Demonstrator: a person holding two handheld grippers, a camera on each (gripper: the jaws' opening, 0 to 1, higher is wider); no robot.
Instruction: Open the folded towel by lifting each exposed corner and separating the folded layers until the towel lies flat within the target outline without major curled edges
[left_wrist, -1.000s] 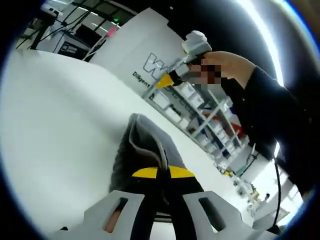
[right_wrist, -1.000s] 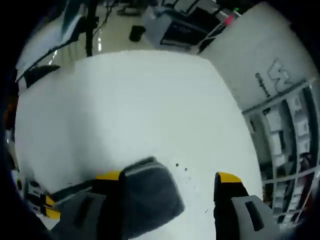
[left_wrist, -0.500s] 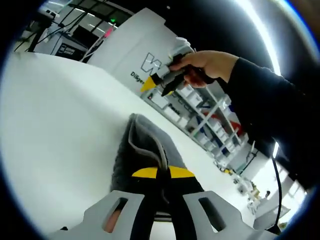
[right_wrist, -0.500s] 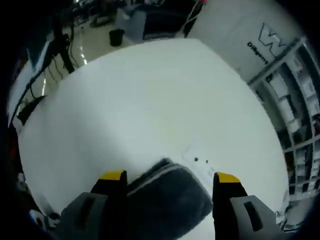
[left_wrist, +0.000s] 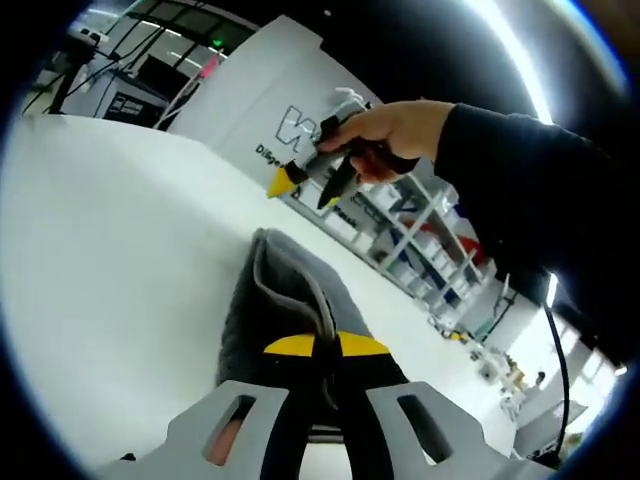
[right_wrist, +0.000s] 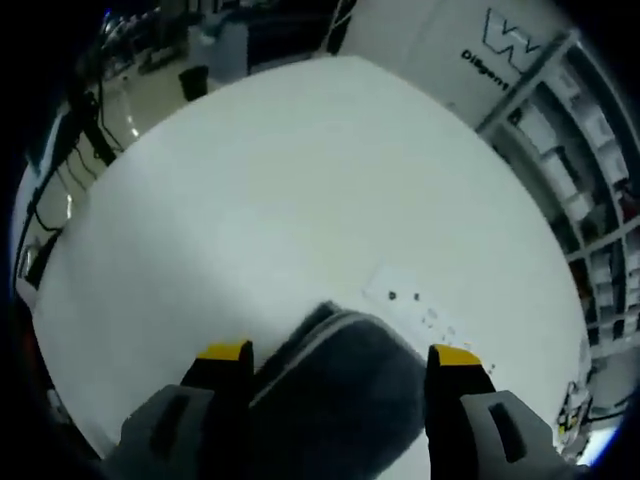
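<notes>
White tabletop (left_wrist: 110, 260) spreads wide under both views, its surface bare around the cloth. Behind it in the left gripper view stands a pale panel with dark lettering (left_wrist: 270, 110), and beside that run shelving racks (left_wrist: 420, 240) stocked with small boxes; the same racks (right_wrist: 580, 200) line the far edge in the right gripper view.

Next in size, the dark grey towel (left_wrist: 280, 310) lies folded on the tabletop, a paler band along its edge. In the left gripper view it stretches away from the camera as a thick, layered ridge. In the right gripper view the towel (right_wrist: 345, 385) sits low in the frame with its rounded end pointing outward, and just past it is a faint marking with 2 dark dots (right_wrist: 400, 296) on the tabletop, possibly part of an outline, though it is too faint to be sure.

A person's hand (left_wrist: 395, 130), in a dark sleeve (left_wrist: 530, 210), holds the right gripper (left_wrist: 312, 185) up above the towel, clear of it.

Left gripper (left_wrist: 318, 350) has its yellow-tipped jaws pressed together, pinching the near end of the towel. Right gripper (right_wrist: 340, 355) has its jaws spread wide, 1 on each side of the towel, gripping nothing
</notes>
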